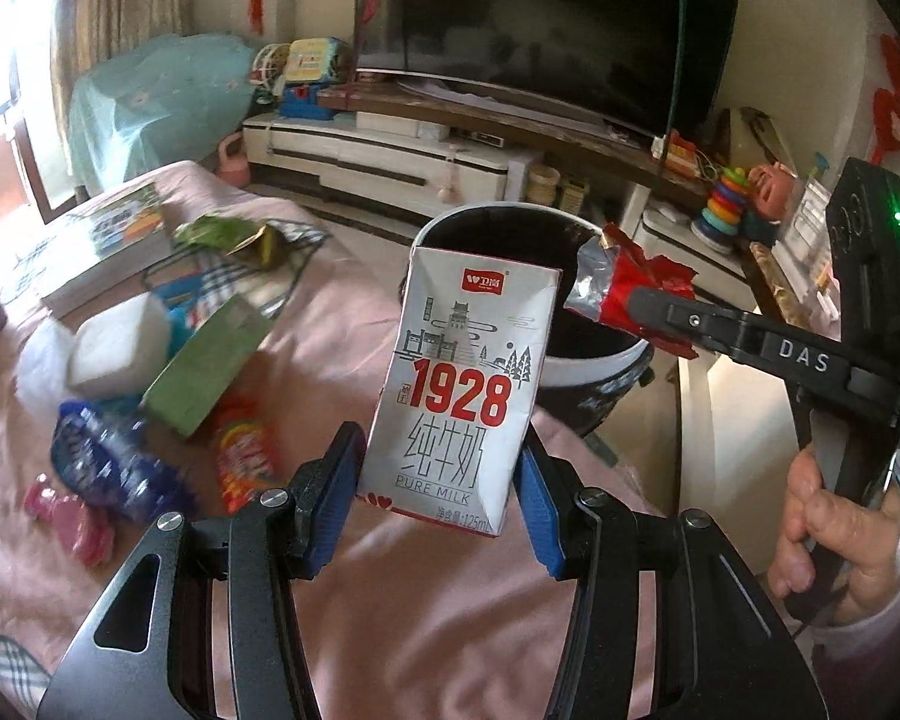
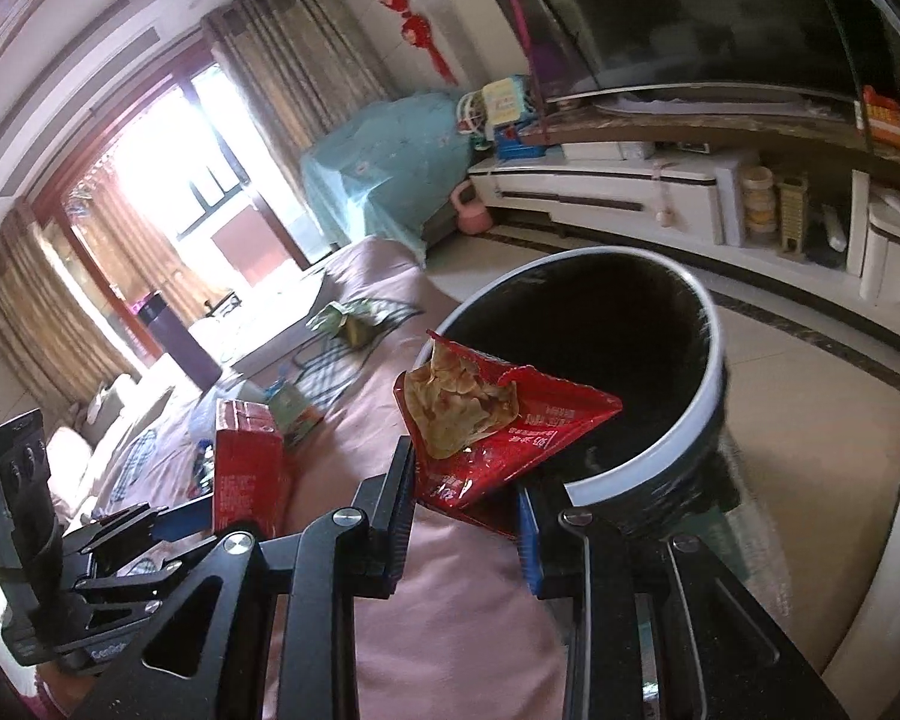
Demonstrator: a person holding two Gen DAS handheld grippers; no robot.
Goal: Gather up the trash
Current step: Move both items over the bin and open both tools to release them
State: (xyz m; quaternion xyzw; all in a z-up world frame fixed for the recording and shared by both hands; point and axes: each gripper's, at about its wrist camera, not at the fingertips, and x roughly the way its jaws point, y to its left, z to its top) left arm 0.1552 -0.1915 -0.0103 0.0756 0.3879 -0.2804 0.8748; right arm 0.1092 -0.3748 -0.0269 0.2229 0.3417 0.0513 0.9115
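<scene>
Gripping the milk carton [image 1: 459,396] between its blue pads, my left gripper [image 1: 438,480] was closed on the carton's lower sides, holding it upright with a slight lean, the "1928 Pure Milk" face toward the camera. It hung above the pink cloth-covered table [image 1: 342,348], in front of the bin [image 1: 570,354], a dark round tub with a pale rim standing past the table's edge. My right gripper [image 2: 468,474] was pinched shut on a torn red snack wrapper [image 2: 498,420], silver-lined, and held it over the near rim of the bin's dark opening. From the right wrist view something tan and crumpled lay inside the torn wrapper; food scrap or lining, I could not say. My right hand [image 1: 822,534] was wrapped round that gripper's handle. On the table behind lay more litter: a green box [image 1: 210,360], a white block [image 1: 120,348], a crushed blue bottle [image 1: 114,462], a red-and-yellow packet [image 1: 246,450], a green foil wrapper [image 1: 228,237], plus a stack of books [image 1: 108,240].
</scene>
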